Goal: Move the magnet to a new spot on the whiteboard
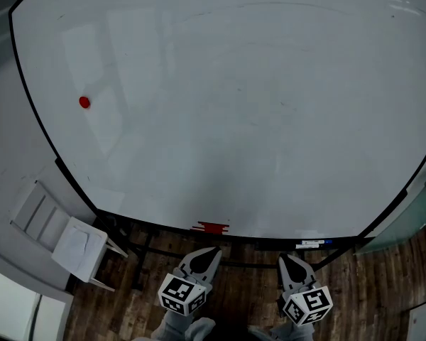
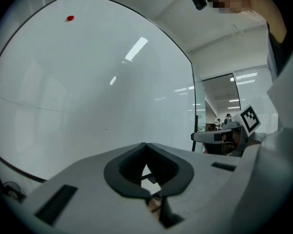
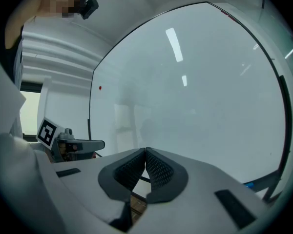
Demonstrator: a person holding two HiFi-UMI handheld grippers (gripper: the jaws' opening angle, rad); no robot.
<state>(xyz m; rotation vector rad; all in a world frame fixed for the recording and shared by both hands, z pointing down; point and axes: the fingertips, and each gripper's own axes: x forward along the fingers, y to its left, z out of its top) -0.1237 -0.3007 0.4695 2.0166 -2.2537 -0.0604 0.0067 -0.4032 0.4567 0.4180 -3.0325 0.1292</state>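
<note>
A small red magnet [image 1: 84,102] sticks to the whiteboard [image 1: 234,119] near its left edge; it also shows as a red dot in the left gripper view [image 2: 70,18] and the right gripper view [image 3: 100,87]. My left gripper [image 1: 211,251] hangs low below the board's bottom edge, jaws shut with nothing between them [image 2: 146,145]. My right gripper [image 1: 287,258] is beside it, also below the board, its jaw tips meeting on nothing [image 3: 145,150]. Both are far from the magnet.
A red eraser [image 1: 211,226] and a blue-capped marker [image 1: 314,244] lie on the tray along the board's bottom edge. A white chair [image 1: 74,247] stands at lower left on the wooden floor. Glass partitions and an office show at the right.
</note>
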